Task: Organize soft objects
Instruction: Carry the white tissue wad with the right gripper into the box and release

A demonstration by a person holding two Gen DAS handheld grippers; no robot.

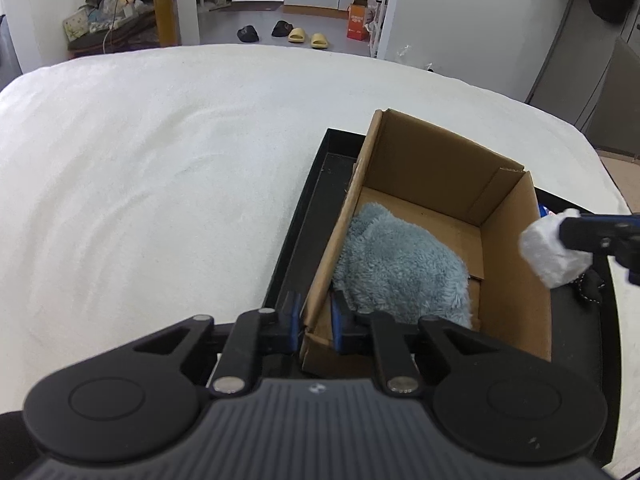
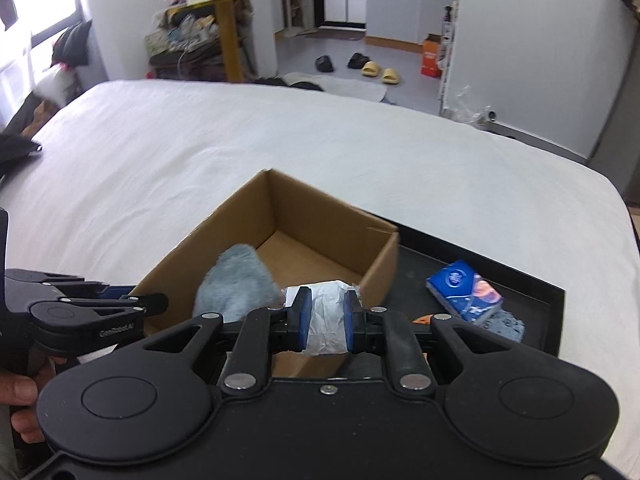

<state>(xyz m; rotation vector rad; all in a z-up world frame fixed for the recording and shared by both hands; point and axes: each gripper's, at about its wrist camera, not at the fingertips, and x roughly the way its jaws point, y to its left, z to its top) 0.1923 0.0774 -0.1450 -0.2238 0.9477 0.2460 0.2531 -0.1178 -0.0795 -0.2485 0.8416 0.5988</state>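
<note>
— Where's the soft stuff?

— My right gripper [image 2: 325,317] squeezes a white wad [image 2: 326,322] above the box [image 2: 316,216]; left gripper [image 1: 315,322] pinches the box wall.

— Next?

— I'd drop it beside the blue towel [image 1: 396,268].

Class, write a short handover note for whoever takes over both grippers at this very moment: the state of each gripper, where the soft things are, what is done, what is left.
Left gripper: jaws astride the near wall of the cardboard box, steadying it.
Right gripper: shut on a white wrapped pack, held above the box's near edge.
Done: the grey fluffy cloth lies inside the box.
Left: drop the white pack into the box; the blue tissue pack and the blue-grey cloth under it still lie on the black tray beside the box.
</note>
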